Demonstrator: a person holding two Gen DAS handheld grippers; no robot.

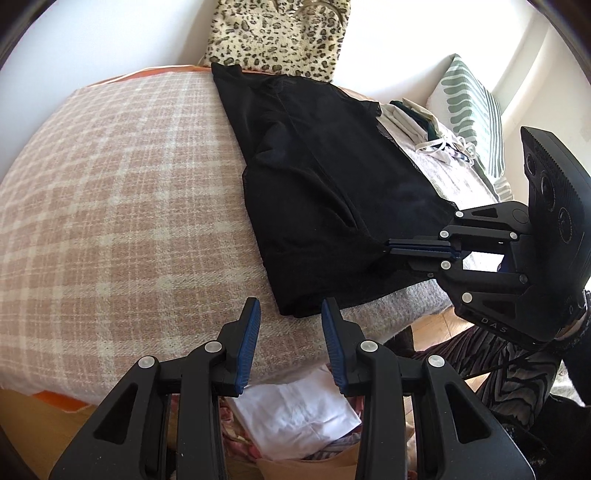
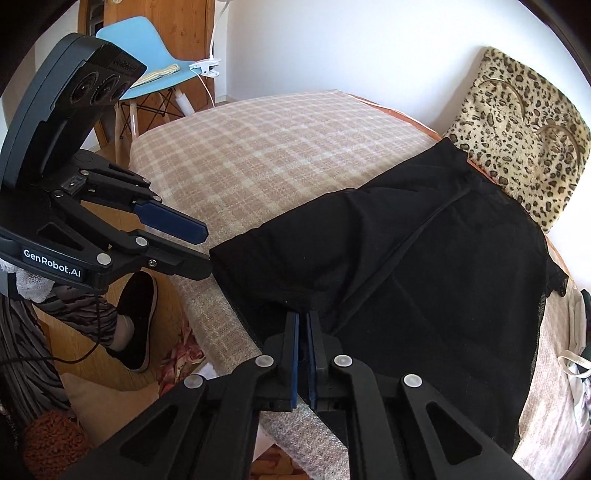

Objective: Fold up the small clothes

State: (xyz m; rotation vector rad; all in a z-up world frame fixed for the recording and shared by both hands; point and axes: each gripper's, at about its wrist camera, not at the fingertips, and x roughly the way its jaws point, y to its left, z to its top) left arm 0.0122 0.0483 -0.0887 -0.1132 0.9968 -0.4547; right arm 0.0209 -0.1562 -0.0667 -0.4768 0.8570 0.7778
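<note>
A black garment (image 1: 317,192) lies partly folded on the checked pink blanket (image 1: 118,192) of a bed; it also shows in the right wrist view (image 2: 388,258). My right gripper (image 2: 303,317) is shut on the garment's near edge, seen from the side in the left wrist view (image 1: 391,251). My left gripper (image 1: 291,314) is open and empty, just in front of the garment's near corner; in the right wrist view (image 2: 205,247) it sits at the garment's left edge.
A leopard-print bag (image 1: 280,33) leans on the wall behind the garment. Folded light clothes (image 1: 417,125) and a green-striped pillow (image 1: 472,107) lie at the right. White cloth (image 1: 295,410) sits on the floor below. A blue chair (image 2: 147,51) stands beyond the bed.
</note>
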